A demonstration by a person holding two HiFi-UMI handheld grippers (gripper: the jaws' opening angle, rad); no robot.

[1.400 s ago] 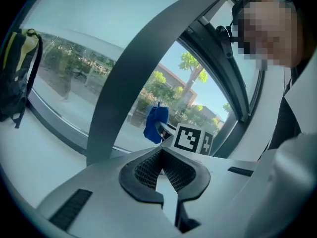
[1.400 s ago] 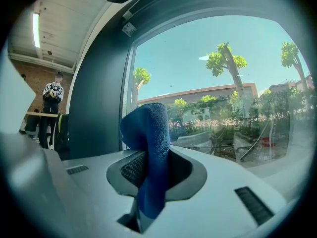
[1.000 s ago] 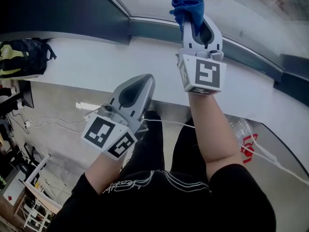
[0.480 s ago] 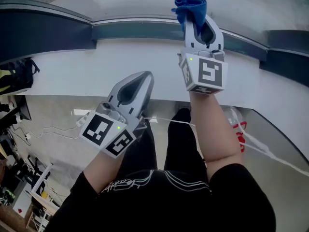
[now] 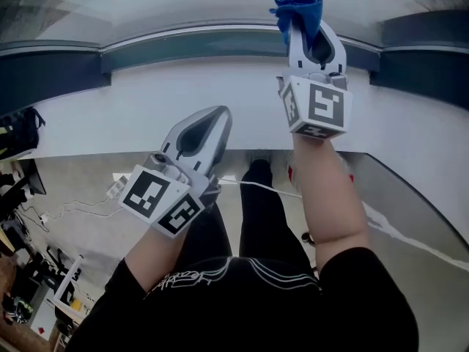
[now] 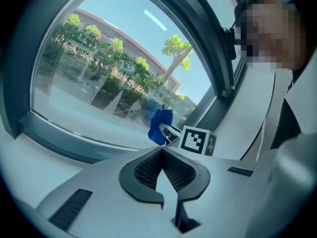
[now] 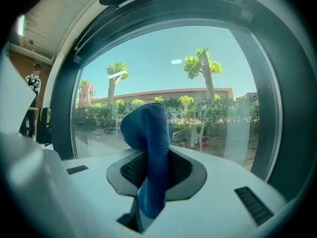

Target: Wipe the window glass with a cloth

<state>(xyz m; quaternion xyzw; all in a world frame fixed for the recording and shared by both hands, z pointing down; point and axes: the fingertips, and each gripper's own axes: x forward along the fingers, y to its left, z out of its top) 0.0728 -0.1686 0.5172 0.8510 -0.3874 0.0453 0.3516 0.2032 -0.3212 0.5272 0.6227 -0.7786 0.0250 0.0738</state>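
Observation:
A blue cloth (image 7: 148,152) sticks up from between the jaws of my right gripper (image 5: 300,17), which is shut on it. In the head view the cloth (image 5: 299,9) is raised over the dark window frame (image 5: 183,46), close to the window glass (image 7: 163,73); whether it touches the pane I cannot tell. My left gripper (image 5: 212,119) hangs lower and to the left, over the white sill (image 5: 110,116), its jaws shut with nothing in them. From the left gripper view, the cloth (image 6: 159,125) and the right gripper's marker cube (image 6: 198,140) appear ahead before the glass (image 6: 114,48).
A white sill ledge runs under the window. Below it lies a grey floor (image 5: 88,211) with white cables (image 5: 73,207) and a dark bag (image 5: 16,134) at the far left. The person's black trousers and shoes (image 5: 256,171) stand under the grippers.
The head view has swung, so the window frame now spans the whole top. The right gripper with the cloth has shifted slightly right. The left gripper stays in much the same place.

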